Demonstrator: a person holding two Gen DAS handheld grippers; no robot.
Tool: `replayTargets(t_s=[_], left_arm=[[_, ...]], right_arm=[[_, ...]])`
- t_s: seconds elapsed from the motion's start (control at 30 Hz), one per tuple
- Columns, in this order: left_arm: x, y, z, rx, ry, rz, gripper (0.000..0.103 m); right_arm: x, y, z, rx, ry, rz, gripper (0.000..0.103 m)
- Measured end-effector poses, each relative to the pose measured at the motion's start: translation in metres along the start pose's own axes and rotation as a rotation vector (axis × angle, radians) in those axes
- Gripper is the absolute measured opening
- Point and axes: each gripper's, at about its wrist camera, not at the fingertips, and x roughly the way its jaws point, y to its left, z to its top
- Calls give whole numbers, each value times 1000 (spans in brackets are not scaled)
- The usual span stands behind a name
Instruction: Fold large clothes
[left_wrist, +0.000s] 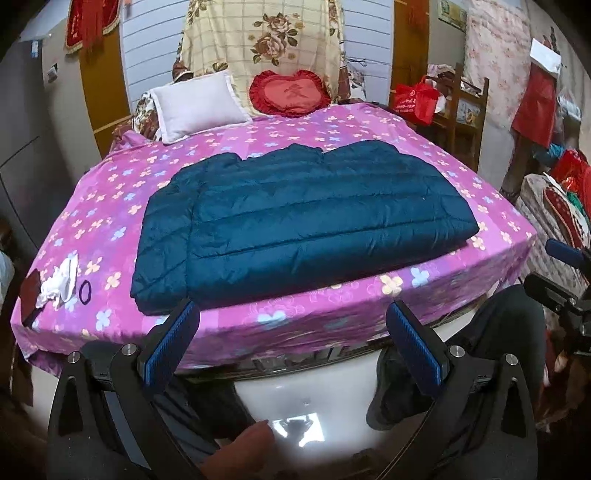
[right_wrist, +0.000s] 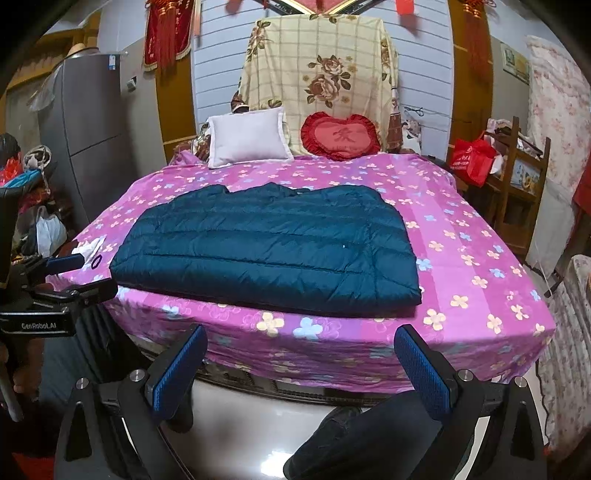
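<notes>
Left wrist view shows the left gripper with jaws spread wide and holding nothing, poised off the foot of the bed; the right gripper is likewise wide open and empty. The dark blue quilted jacket lies spread flat across the middle of the bed, its hem toward six o'clock near the bed edge, its collar toward twelve.

Risks, as I judge them: the puffy, slick shell could slide out of a shallow pinch, or spring back open once folded. A bite taken too deep might catch the pink flowered sheet along with the jacket and drag it. The sleeves look tucked or bunched at nine o'clock, so a fold could come out lopsided.

At eight o'clock on the bed sit a white crumpled cloth and a dark hair tie, just beside the jacket. A white pillow and red heart cushion lean at twelve. A wooden shelf stands at two o'clock, with clutter on both sides.
</notes>
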Motion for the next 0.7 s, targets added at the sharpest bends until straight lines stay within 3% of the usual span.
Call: replayTargets(t_s=[0.27, 0.7], left_arm=[[4, 9, 2, -25, 4, 71, 101], [6, 13, 0, -41, 13, 63, 101]], right_arm=[[1, 9, 4, -17, 2, 5, 100], [1, 15, 6, -29, 7, 9, 100]])
